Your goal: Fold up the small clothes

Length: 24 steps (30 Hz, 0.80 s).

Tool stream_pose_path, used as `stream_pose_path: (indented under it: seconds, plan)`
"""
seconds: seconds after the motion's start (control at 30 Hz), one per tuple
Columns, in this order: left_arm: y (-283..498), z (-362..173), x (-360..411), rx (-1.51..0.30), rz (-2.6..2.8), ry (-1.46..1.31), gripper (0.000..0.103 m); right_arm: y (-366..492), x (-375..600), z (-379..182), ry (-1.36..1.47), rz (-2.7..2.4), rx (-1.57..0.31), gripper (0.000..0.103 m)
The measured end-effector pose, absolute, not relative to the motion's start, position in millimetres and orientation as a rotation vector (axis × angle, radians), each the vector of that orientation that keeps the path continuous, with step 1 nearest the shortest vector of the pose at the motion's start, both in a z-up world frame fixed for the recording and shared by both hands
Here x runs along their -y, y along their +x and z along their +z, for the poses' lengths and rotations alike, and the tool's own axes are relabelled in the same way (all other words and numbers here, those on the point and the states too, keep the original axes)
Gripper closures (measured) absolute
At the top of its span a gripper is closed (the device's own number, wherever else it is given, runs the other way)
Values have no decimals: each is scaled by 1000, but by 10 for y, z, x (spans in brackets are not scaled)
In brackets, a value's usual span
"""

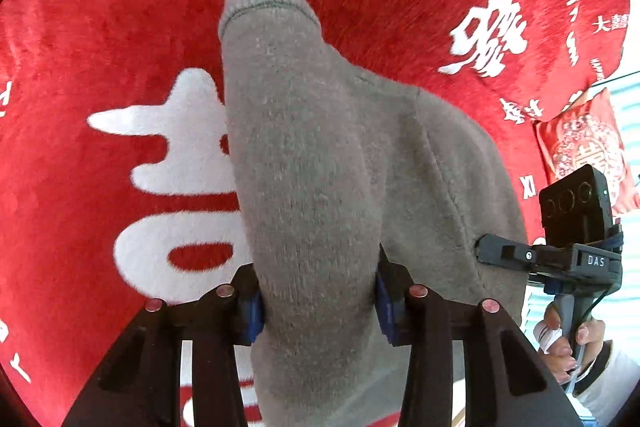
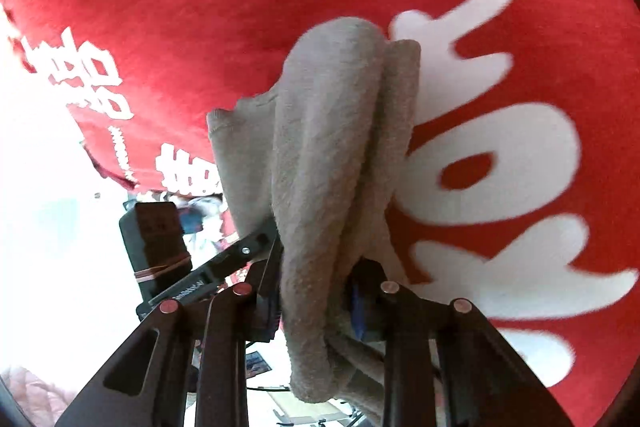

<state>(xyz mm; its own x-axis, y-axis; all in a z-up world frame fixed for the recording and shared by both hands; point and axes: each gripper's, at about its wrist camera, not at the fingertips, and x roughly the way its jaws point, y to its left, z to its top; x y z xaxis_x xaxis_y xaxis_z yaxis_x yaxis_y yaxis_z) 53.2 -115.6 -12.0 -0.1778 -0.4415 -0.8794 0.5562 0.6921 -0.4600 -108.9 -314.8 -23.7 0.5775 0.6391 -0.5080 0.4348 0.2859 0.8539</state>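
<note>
Left wrist camera looks steeply down, very near grey garment (image 1: 320, 167); right wrist camera, blurred, perhaps shallower; both share garment and red cloth (image 1: 120, 27).

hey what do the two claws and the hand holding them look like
Both claws, left claw and right claw, are black with blue pads and coppery round screw heads. The right one carries a black camera box, "DAS" lettering, and a cable. The hand shows a white sleeve.

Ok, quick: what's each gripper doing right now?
Left gripper: closed on the grey garment.
Right gripper: closed on the same garment, bunched between its fingers.
</note>
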Motion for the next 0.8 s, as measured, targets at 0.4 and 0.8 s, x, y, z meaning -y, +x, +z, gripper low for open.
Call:
stream_pose_path:
  seconds: [0.4,0.8]
  plan:
    - [630,139,-11,-1476,-784,161,58,-654,1949,-496,1338,246,-1134,74]
    - [896,94,-754,-1401,-625,60,58,-564,2027,-364,945,-45,-1311,83]
